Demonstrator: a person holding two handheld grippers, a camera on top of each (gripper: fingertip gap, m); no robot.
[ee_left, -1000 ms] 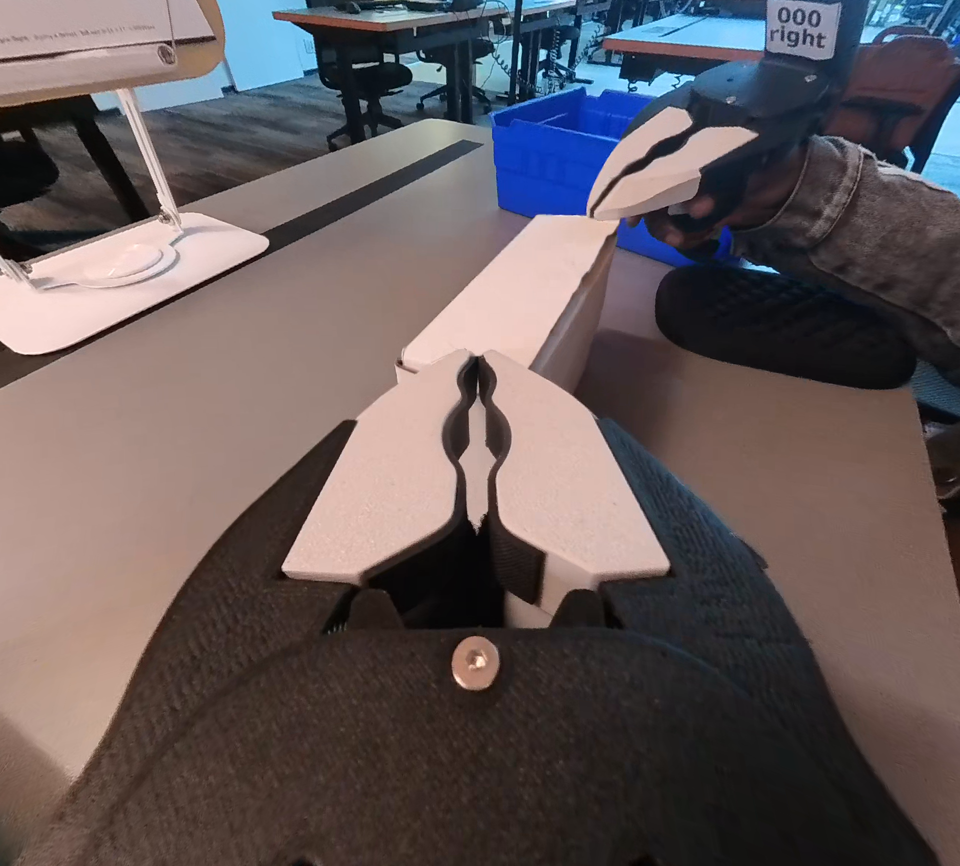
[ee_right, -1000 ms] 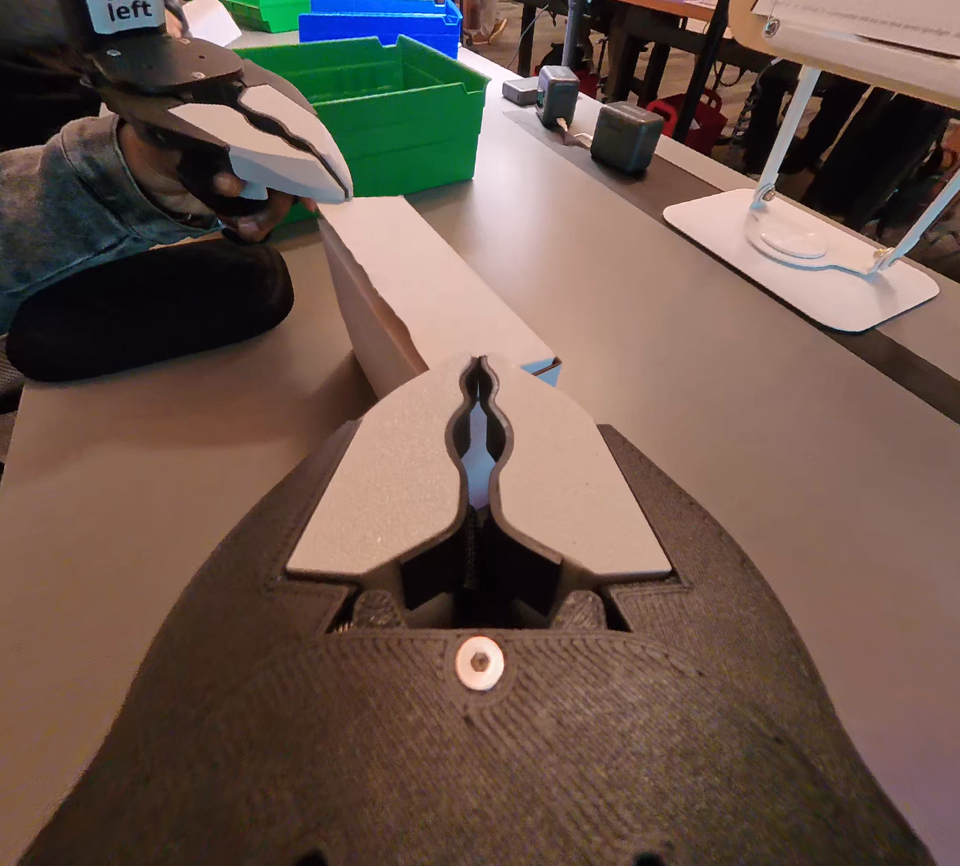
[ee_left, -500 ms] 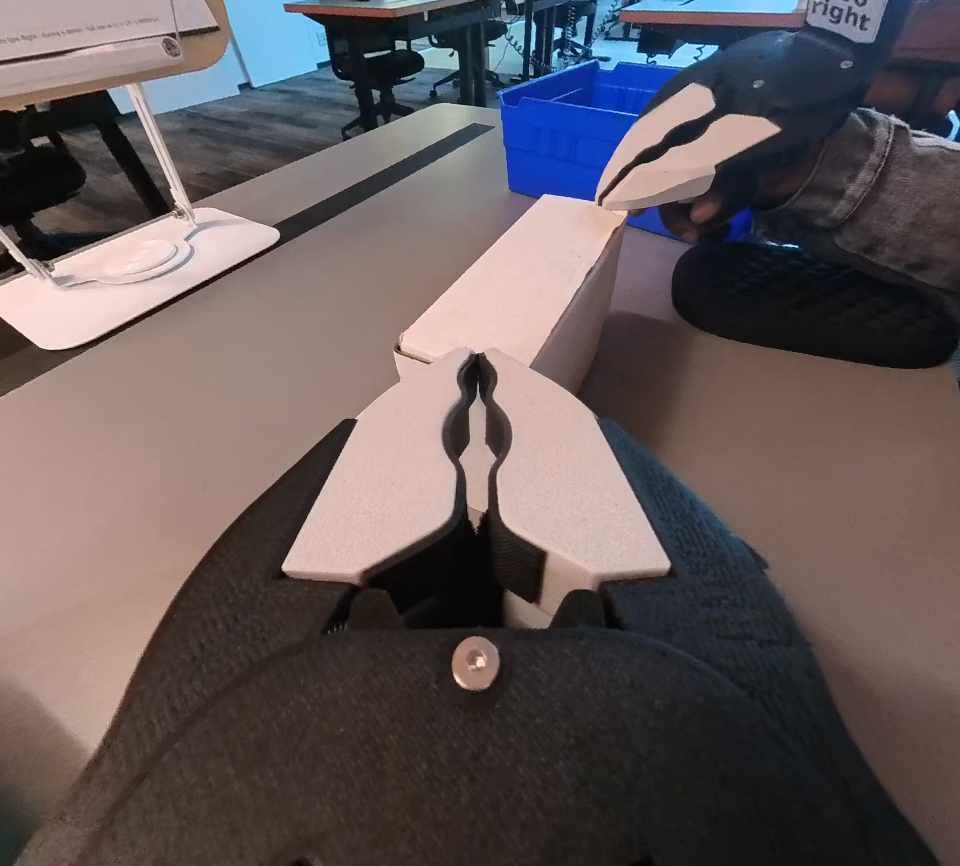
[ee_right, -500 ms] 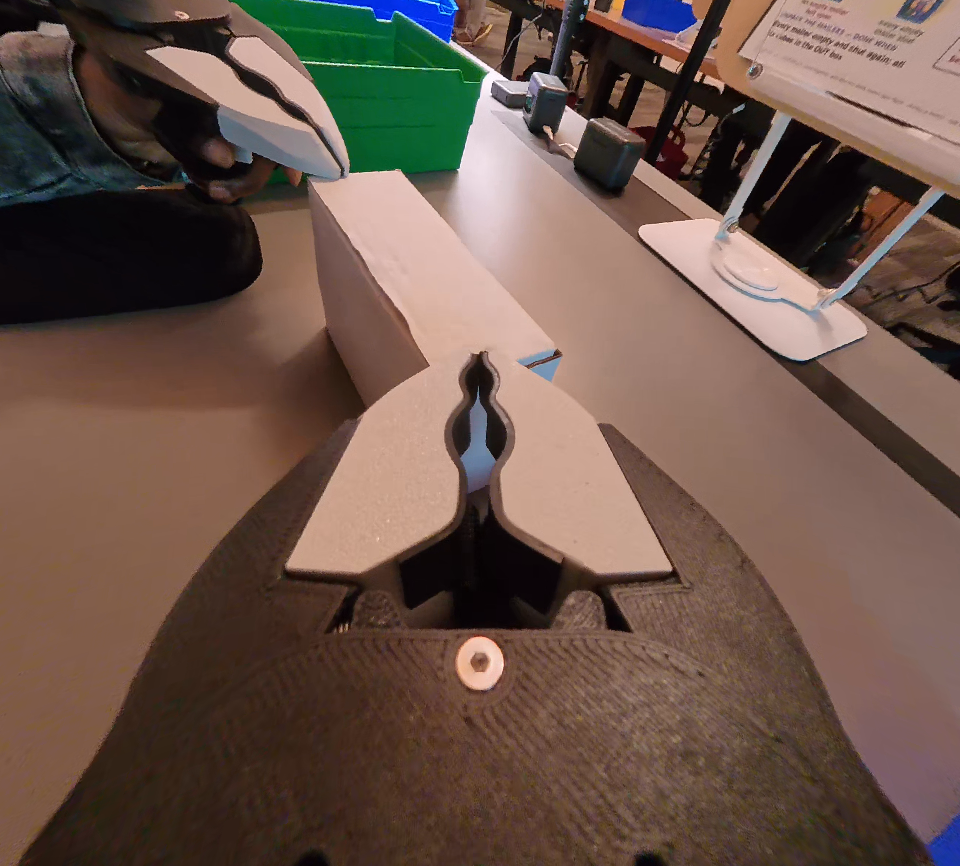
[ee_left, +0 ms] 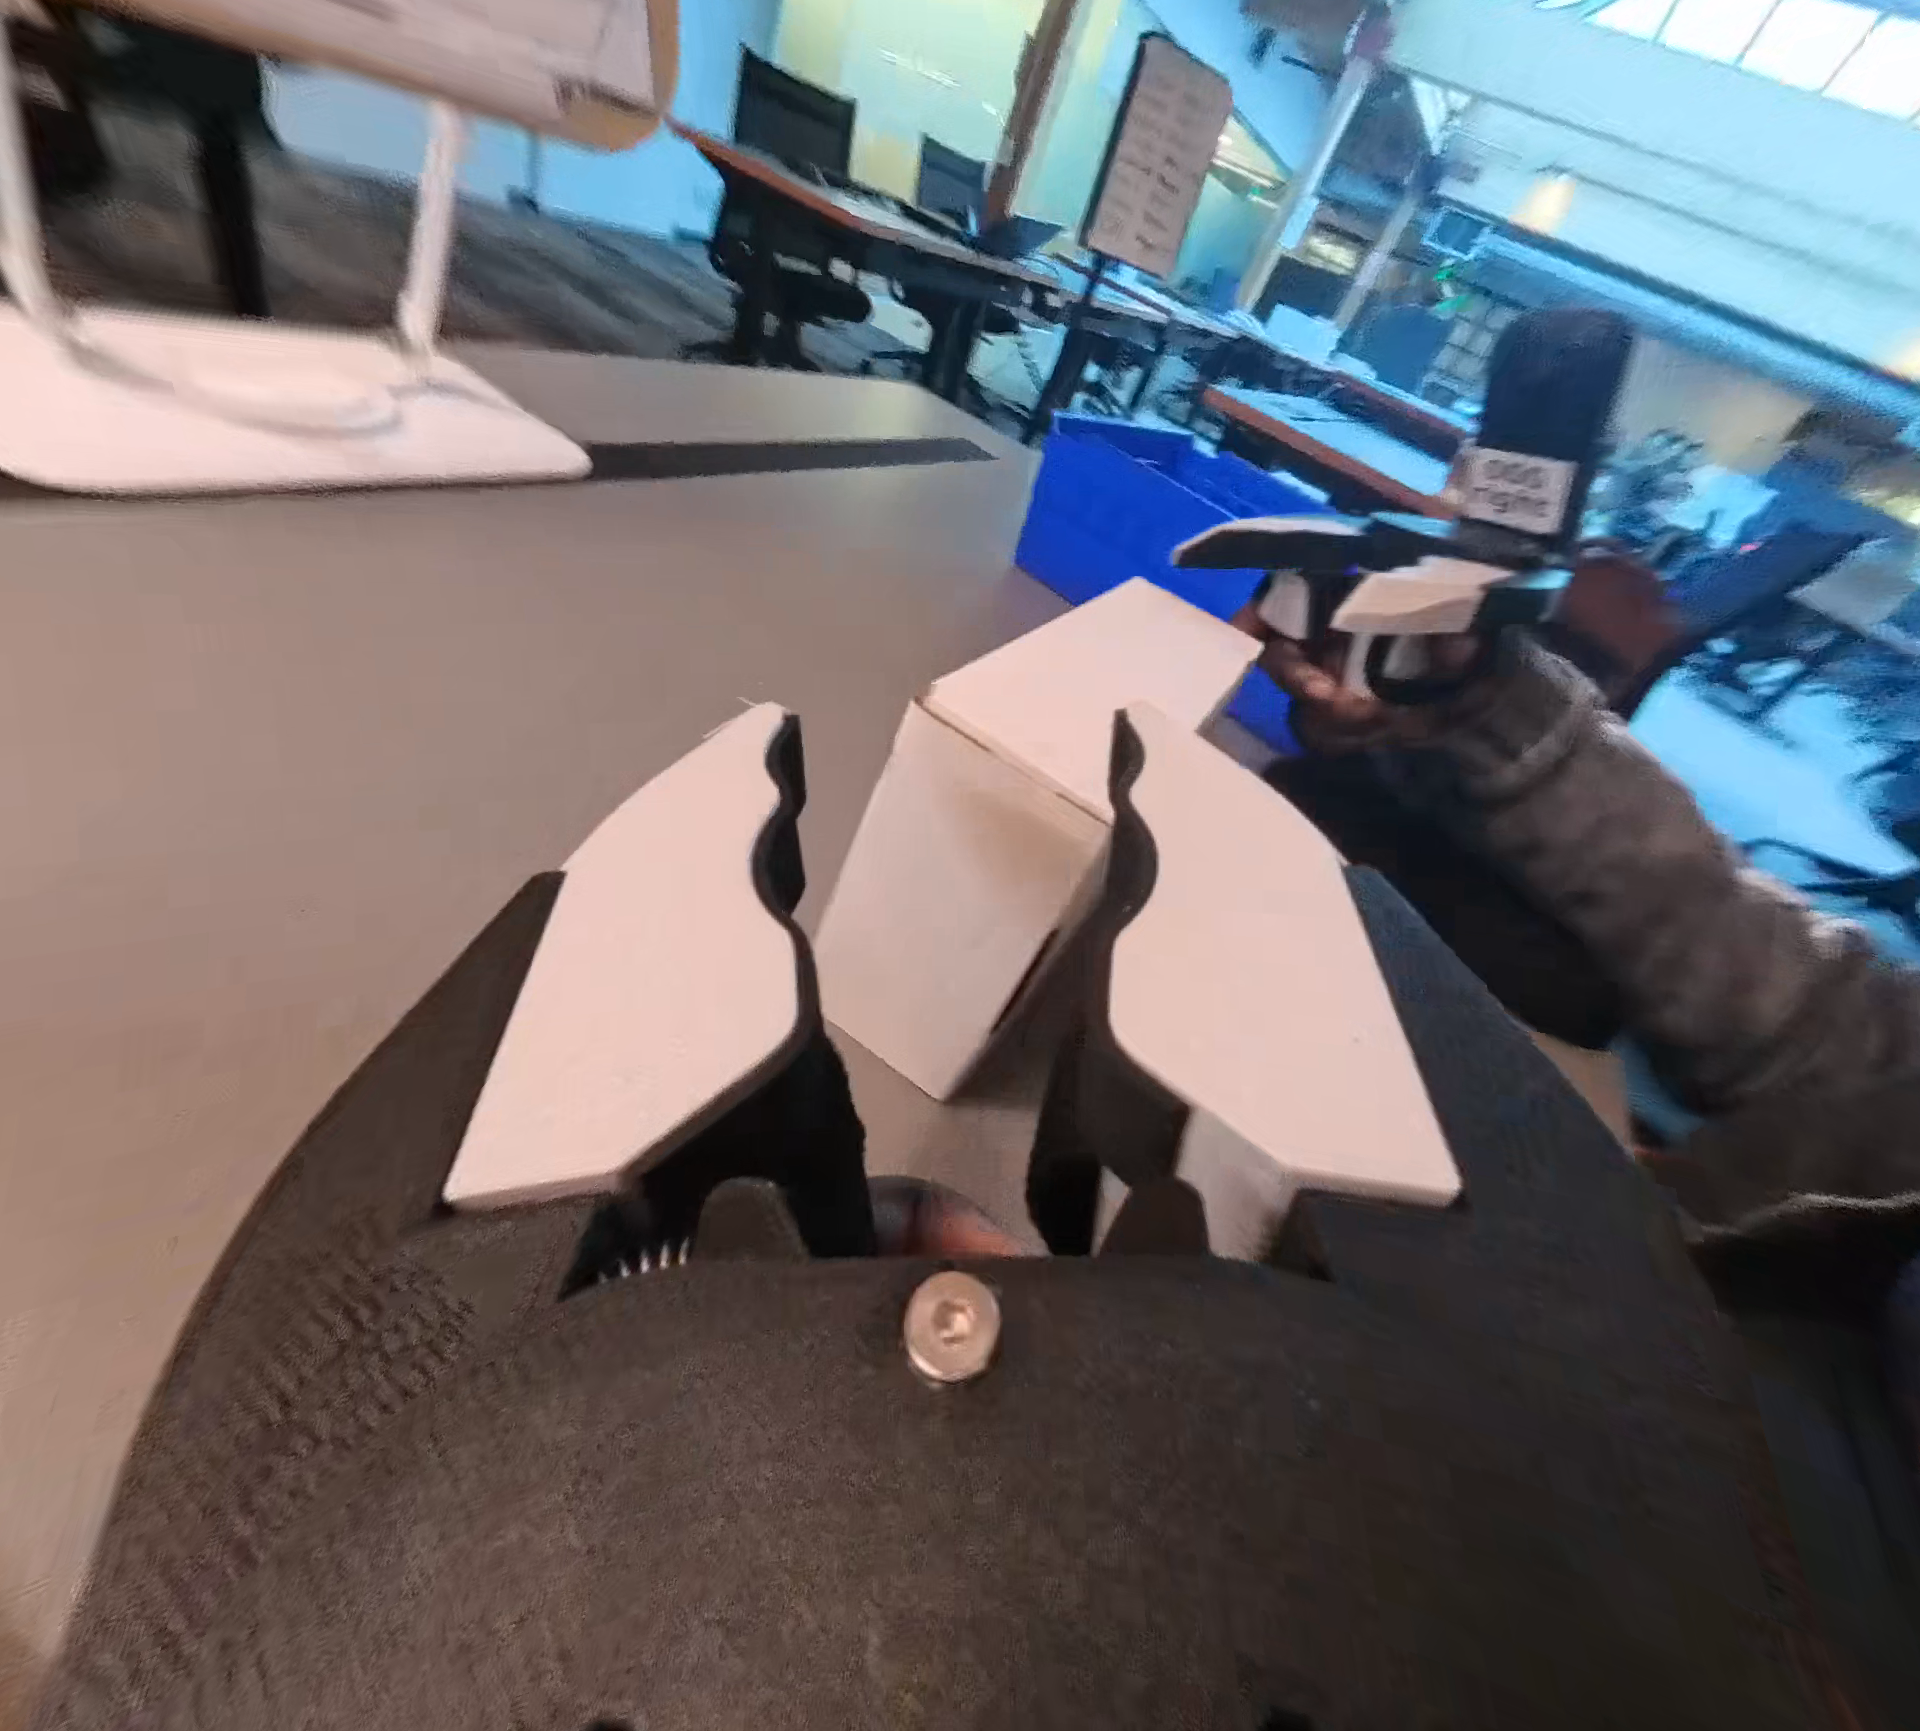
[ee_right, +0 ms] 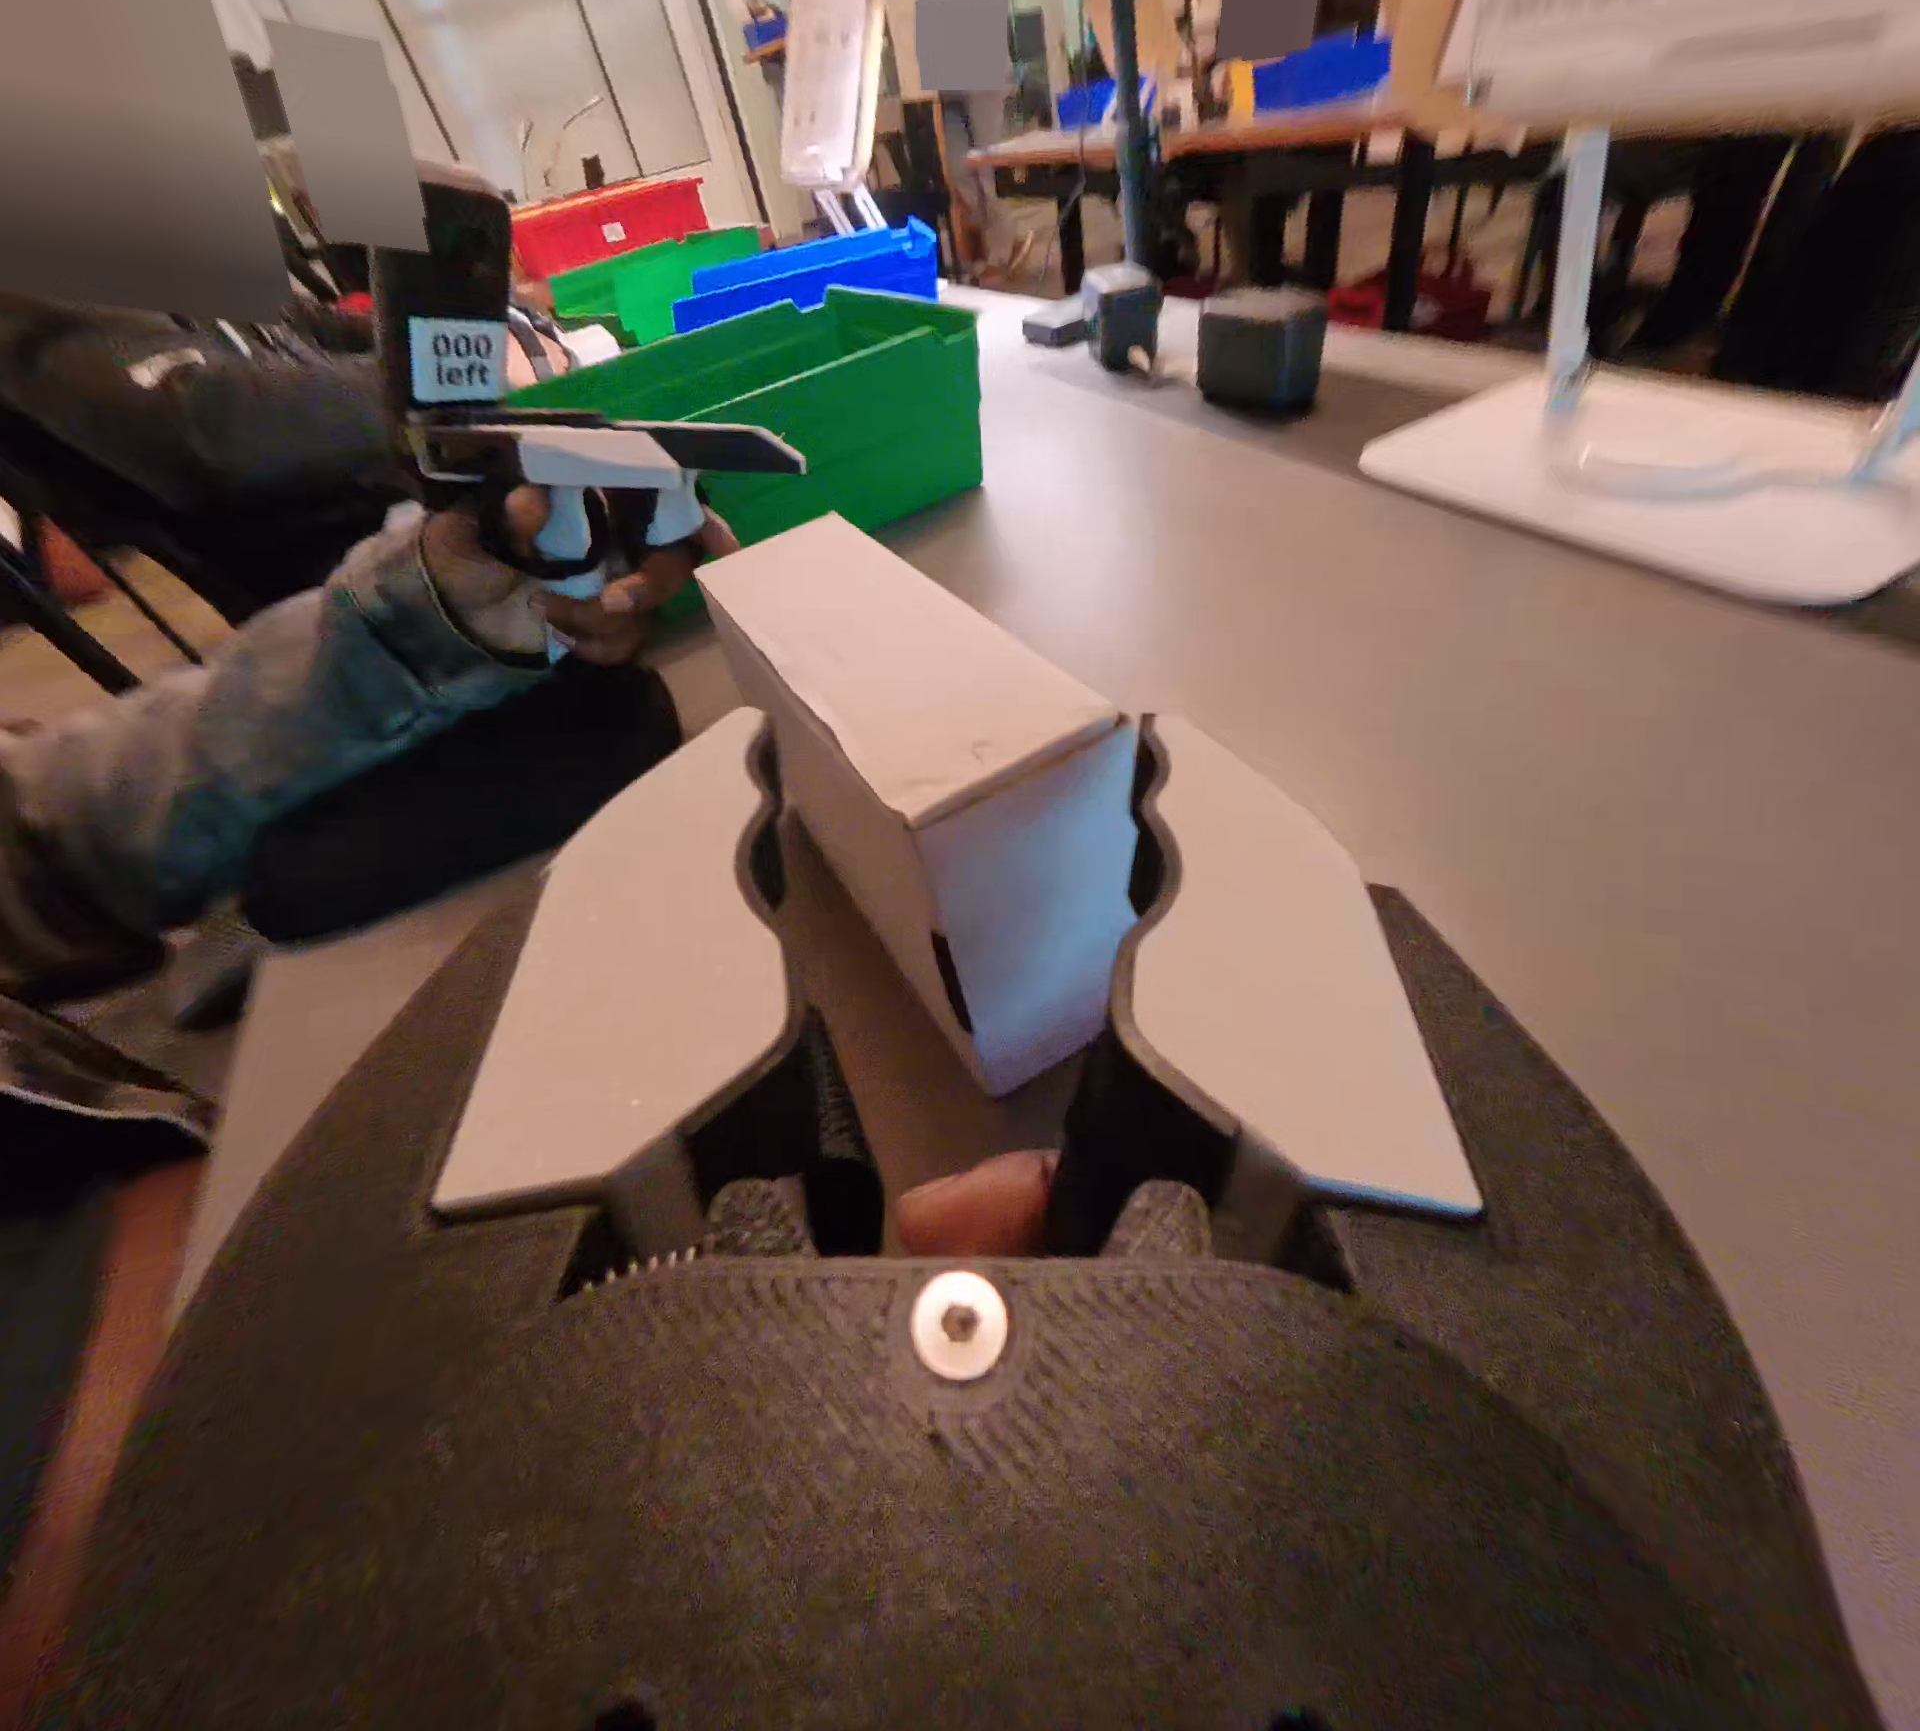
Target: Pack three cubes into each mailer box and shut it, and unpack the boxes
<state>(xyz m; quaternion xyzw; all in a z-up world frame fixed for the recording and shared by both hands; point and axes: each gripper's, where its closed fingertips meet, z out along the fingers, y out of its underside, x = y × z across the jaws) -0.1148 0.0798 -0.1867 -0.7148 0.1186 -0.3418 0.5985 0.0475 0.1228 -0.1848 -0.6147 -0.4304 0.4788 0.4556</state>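
A shut white mailer box (ee_left: 1049,705) lies lengthwise on the grey table (ee_left: 416,694). My left gripper (ee_left: 951,725) is open, with one end of the box between its fingers. The right finger (ee_left: 1247,933) overlaps the box's side, and a gap shows on the left. My right gripper (ee_right: 951,731) is open around the other end of the box (ee_right: 914,673). Each gripper also shows side-on at the far end in the other's view: the right one (ee_left: 1257,585), the left one (ee_right: 727,466). No cubes are visible.
A blue bin (ee_left: 1122,518) stands behind the box's right-gripper end and a green bin (ee_right: 810,424) behind its left-gripper end. White sign stands (ee_left: 260,403) (ee_right: 1662,486) sit along the far side. Two small dark devices (ee_right: 1257,351) stand beyond the green bin.
Both grippers were shut with their tips on the box's top at either end. Both have opened, dropped level with the box, and now straddle its ends.
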